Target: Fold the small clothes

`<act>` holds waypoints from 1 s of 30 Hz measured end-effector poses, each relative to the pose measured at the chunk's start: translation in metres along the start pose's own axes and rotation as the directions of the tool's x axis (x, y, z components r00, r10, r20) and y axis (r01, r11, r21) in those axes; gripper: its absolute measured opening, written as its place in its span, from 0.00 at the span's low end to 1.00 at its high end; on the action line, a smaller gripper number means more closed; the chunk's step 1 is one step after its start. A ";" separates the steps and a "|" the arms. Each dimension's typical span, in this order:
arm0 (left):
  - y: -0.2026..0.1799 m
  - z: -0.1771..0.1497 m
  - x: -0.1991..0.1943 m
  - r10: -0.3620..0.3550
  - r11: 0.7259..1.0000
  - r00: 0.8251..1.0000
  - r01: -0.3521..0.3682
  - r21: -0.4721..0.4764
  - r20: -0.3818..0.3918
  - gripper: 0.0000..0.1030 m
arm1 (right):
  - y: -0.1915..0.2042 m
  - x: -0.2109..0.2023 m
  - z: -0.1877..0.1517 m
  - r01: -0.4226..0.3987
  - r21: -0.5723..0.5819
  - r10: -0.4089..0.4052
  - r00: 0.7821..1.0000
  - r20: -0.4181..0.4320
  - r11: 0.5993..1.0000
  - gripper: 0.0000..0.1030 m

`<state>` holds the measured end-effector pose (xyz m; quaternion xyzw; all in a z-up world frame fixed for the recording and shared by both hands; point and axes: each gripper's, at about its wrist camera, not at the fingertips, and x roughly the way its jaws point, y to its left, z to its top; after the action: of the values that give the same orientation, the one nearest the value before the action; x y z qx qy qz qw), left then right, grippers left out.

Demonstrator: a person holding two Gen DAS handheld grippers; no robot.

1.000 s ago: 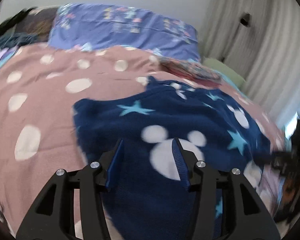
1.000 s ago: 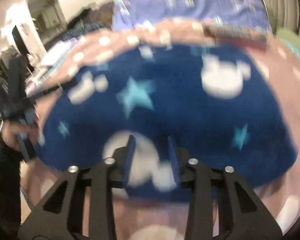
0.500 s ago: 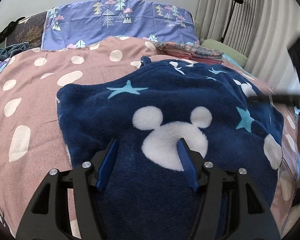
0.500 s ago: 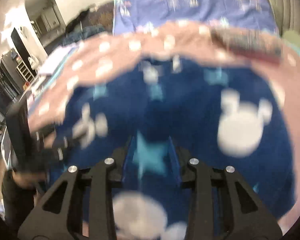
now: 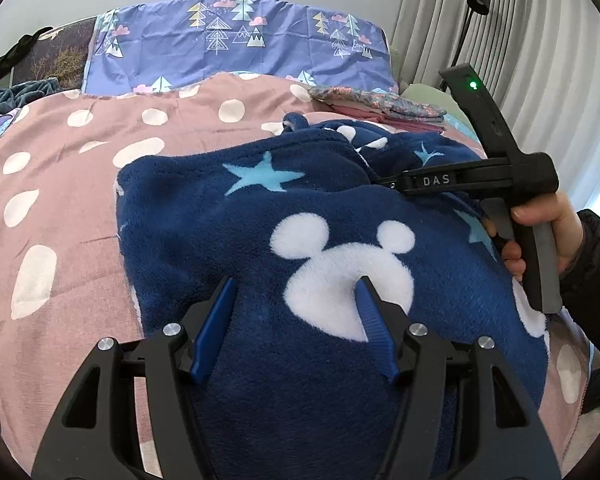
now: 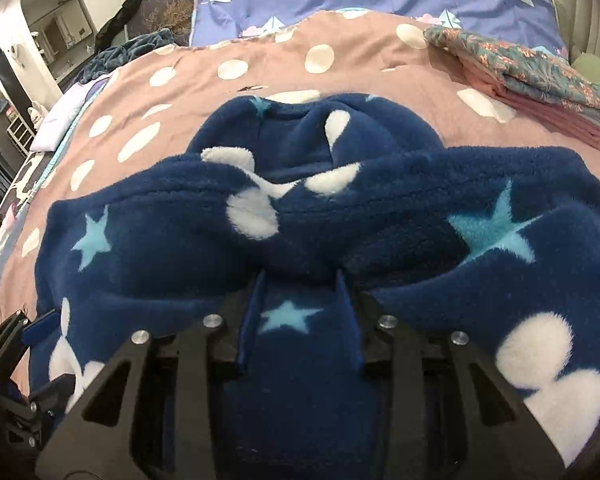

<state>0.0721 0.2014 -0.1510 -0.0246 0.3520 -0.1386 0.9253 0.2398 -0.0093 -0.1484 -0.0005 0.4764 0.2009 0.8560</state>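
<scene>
A navy fleece garment (image 5: pixel 300 216) with white mouse heads and light blue stars lies on the pink spotted bedspread (image 5: pixel 80 168). My left gripper (image 5: pixel 296 284) is open, its blue fingers resting on the near part of the fleece over a white mouse head. My right gripper (image 6: pixel 300 276) is open, low on the fleece (image 6: pixel 260 224), its fingertips pushed under a raised fold near the hood (image 6: pixel 312 128). The right tool also shows in the left wrist view (image 5: pixel 496 176), held by a hand at the garment's right side.
A stack of folded clothes (image 6: pixel 540 76) lies at the far right of the bed, also in the left wrist view (image 5: pixel 380 104). A purple tree-print pillow (image 5: pixel 236 48) is at the head. Grey curtains (image 5: pixel 540 60) and a floor lamp stand to the right.
The right gripper has travelled from the garment's near edge across the fleece to the fold by the hood. The left gripper stayed on the fleece, open.
</scene>
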 end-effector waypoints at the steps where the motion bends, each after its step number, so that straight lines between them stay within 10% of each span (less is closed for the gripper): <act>1: -0.001 0.000 0.000 0.005 1.000 1.000 -0.005 0.003 0.001 0.61 | 0.000 -0.003 0.000 -0.010 0.000 0.010 1.000 0.009 1.000 0.35; 4: -0.005 0.000 -0.001 0.028 0.999 1.000 -0.029 0.018 0.005 0.61 | -0.006 -0.027 -0.011 -0.028 0.031 0.026 0.999 0.039 0.999 0.38; 6: -0.006 0.000 -0.001 0.039 0.999 0.999 -0.039 0.022 0.007 0.62 | -0.003 -0.062 -0.022 -0.041 0.036 0.038 0.996 0.084 0.999 0.62; 10: -0.005 0.000 -0.001 0.038 0.999 0.999 -0.038 0.020 0.007 0.62 | 0.044 -0.130 -0.071 -0.039 -0.214 0.086 0.972 0.217 0.976 0.71; 14: -0.004 0.000 -0.002 0.044 0.999 0.999 -0.044 0.023 0.009 0.62 | 0.107 -0.164 -0.151 0.112 -0.536 0.090 0.938 0.336 0.837 0.76; 17: -0.002 0.000 -0.006 0.051 0.998 0.999 -0.052 0.021 0.019 0.63 | 0.156 -0.166 -0.213 0.204 -0.728 0.137 0.915 0.379 0.654 0.76; 22: 0.031 -0.002 -0.040 0.094 0.985 0.987 -0.073 -0.159 0.129 0.64 | 0.204 -0.149 -0.264 0.240 -0.853 0.190 0.914 0.360 0.464 0.76; 30: 0.077 -0.024 -0.023 0.053 0.927 0.998 -0.042 -0.372 0.018 0.71 | 0.232 -0.119 -0.251 0.177 -0.842 0.117 0.955 0.272 0.510 0.74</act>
<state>0.0590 0.2833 -0.1652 -0.1927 0.3594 -0.0468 0.9119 -0.0999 0.1149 -0.1447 -0.4022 0.1811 0.3927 0.8070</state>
